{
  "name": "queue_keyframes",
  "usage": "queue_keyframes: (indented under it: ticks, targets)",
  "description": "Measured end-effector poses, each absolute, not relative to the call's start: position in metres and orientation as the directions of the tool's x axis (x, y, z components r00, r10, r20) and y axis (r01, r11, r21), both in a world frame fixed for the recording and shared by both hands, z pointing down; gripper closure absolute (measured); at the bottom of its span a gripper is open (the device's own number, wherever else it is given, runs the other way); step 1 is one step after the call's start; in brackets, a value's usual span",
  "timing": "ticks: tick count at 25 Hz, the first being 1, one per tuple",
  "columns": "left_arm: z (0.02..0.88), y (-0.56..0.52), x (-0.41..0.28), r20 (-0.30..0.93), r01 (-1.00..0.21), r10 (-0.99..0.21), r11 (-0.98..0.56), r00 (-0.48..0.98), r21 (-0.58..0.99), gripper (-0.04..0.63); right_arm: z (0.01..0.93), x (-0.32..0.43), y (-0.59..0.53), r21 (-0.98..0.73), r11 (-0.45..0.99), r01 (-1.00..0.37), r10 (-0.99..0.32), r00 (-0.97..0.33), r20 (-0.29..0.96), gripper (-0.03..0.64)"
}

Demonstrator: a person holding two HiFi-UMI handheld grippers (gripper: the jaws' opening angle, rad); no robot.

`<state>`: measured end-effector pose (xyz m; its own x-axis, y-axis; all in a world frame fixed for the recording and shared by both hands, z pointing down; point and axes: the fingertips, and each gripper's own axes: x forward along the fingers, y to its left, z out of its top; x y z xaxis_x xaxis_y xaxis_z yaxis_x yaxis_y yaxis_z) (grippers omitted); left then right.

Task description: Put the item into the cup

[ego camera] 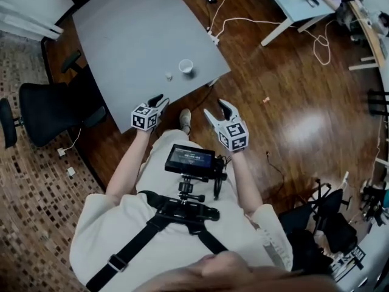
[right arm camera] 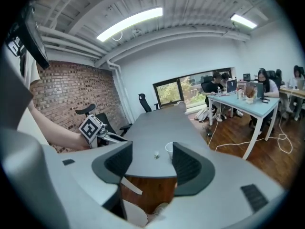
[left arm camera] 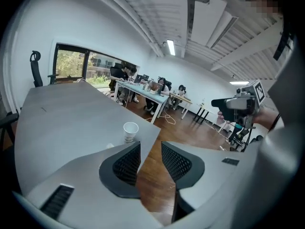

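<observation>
A small white paper cup (ego camera: 186, 66) stands near the grey table's (ego camera: 134, 35) front corner, with a tiny white item (ego camera: 169, 76) lying just left of it. Both grippers hover short of the table edge, over the wooden floor. My left gripper (ego camera: 159, 101) is open with nothing between its jaws; its view shows the cup (left arm camera: 130, 130) ahead and the item (left arm camera: 110, 146) beside the left jaw. My right gripper (ego camera: 226, 106) is open and empty too. In its view the cup (right arm camera: 169, 151) and the item (right arm camera: 156, 155) sit on the table between its jaws, far ahead.
A black office chair (ego camera: 45, 111) stands left of the table. White cables (ego camera: 261, 23) and a power strip lie on the wooden floor behind it. A light blue desk (right arm camera: 248, 101) with seated people is at the right. A camera rig with a screen (ego camera: 190, 160) hangs on the person's chest.
</observation>
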<state>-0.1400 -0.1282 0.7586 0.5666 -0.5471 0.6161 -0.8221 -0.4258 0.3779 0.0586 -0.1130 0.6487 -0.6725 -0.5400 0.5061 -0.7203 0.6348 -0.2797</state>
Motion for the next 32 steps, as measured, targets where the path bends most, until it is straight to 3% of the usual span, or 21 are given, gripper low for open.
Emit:
queue_keyframes:
  ticks: [13, 26, 30, 32]
  targets:
    - [0.889, -0.239, -0.179, 0.752, -0.844, -0.412, -0.399, 0.515, 0.359, 0.428, 0.674, 0.025, -0.221, -0.245, 0.604, -0.758, -0.536, -0.614, 0.579, 0.337]
    - [0.972, -0.241, -0.199, 0.866, -0.845, -0.259, -0.456, 0.427, 0.281, 0.431, 0.671, 0.022, -0.247, -0.248, 0.577, -0.779, -0.578, -0.603, 0.549, 0.337]
    - [0.975, -0.253, -0.187, 0.876, -0.871, -0.258, -0.397, 0.407, 0.288, 0.469, 0.671, 0.046, -0.268, -0.252, 0.588, -0.768, -0.567, -0.614, 0.549, 0.337]
    - [0.976, -0.257, -0.182, 0.882, -0.886, -0.262, -0.366, 0.392, 0.285, 0.527, 0.674, 0.056, -0.279, -0.255, 0.596, -0.761, -0.551, -0.62, 0.559, 0.339]
